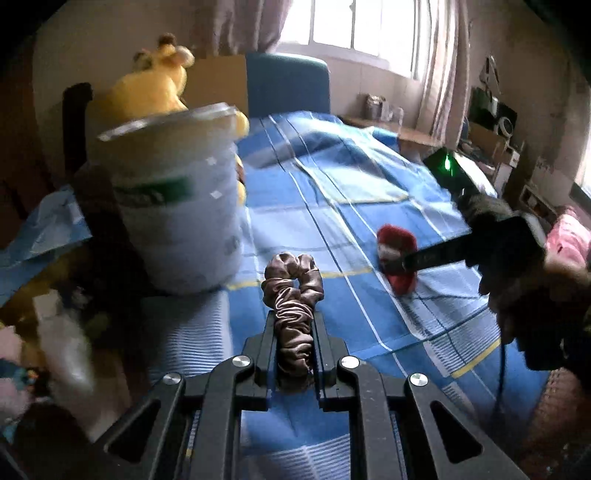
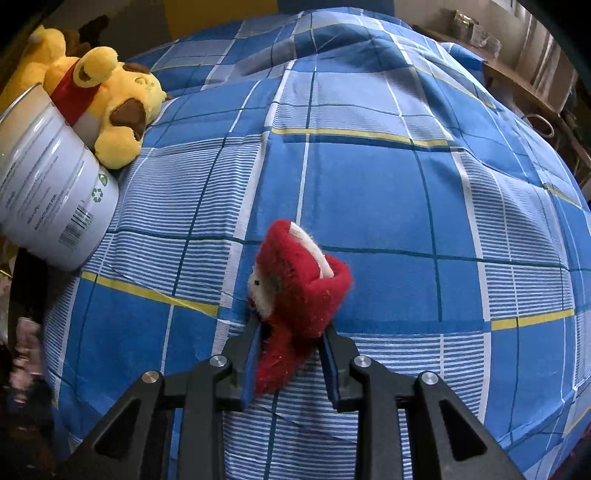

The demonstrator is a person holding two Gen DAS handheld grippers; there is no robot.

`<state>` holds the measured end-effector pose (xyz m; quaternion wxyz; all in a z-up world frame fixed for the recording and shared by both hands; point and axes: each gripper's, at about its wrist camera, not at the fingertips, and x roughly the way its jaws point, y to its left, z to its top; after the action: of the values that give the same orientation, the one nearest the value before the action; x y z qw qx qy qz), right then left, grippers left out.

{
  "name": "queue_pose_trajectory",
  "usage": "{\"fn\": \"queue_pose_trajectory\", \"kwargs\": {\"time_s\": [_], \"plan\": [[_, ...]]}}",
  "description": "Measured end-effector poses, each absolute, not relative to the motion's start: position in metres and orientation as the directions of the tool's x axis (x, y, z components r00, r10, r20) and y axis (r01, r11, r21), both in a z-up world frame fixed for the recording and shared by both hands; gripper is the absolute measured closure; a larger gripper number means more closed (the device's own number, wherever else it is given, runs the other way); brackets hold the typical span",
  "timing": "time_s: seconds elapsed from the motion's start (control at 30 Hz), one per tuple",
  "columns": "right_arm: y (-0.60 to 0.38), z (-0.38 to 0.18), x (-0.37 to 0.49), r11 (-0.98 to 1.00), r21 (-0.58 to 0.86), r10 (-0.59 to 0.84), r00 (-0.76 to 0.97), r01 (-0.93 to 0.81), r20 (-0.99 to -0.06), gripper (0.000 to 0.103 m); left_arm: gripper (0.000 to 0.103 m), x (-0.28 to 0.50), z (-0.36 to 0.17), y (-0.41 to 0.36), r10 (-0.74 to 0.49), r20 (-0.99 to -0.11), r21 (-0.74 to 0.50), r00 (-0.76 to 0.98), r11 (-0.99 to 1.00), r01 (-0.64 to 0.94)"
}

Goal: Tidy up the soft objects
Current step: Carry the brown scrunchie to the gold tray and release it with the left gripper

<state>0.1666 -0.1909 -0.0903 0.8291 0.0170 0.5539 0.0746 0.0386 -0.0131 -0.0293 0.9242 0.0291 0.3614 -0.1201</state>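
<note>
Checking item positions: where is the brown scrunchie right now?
In the left wrist view, the brown scrunchie sits clamped in the left tool, right of the white canister.

A bed is covered by a blue checked bedspread [image 2: 369, 177] crossed with white and yellow lines. A blue headboard [image 1: 288, 85] is seen at its far end. Beyond it, a bright window [image 1: 354, 26] is flanked by pale curtains [image 1: 439, 59]. A cluttered shelf [image 1: 491, 129] is set against the right-hand wall.
</note>
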Motion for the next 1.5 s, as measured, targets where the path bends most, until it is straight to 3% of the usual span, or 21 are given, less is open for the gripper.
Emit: {"fn": "queue_pose_trajectory", "kwargs": {"time_s": [0.43, 0.87, 1.3, 1.5], "plan": [[-0.189, -0.090, 0.162, 0.989, 0.096, 0.134, 0.383, -0.116, -0.914, 0.075, 0.087, 0.014, 0.014, 0.045, -0.103, -0.618, -0.013, 0.779, 0.993, 0.121], [-0.187, -0.089, 0.162, 0.989, 0.081, 0.123, 0.389, -0.122, -0.913, 0.075, 0.087, 0.009, 0.011, 0.103, -0.005, -0.632, -0.020, 0.775, 1.000, -0.010], [-0.185, -0.088, 0.162, 0.990, 0.062, 0.107, 0.393, -0.126, -0.913, 0.075, 0.087, 0.010, -0.008, 0.272, -0.072, -0.708, -0.404, 0.703, 0.857, -0.320], [-0.184, -0.087, 0.162, 0.990, 0.056, 0.103, 0.393, -0.128, -0.914, 0.075, 0.087, 0.028, -0.028, 0.281, -0.133, -0.723, -0.463, 0.678, 0.821, -0.333]]}}
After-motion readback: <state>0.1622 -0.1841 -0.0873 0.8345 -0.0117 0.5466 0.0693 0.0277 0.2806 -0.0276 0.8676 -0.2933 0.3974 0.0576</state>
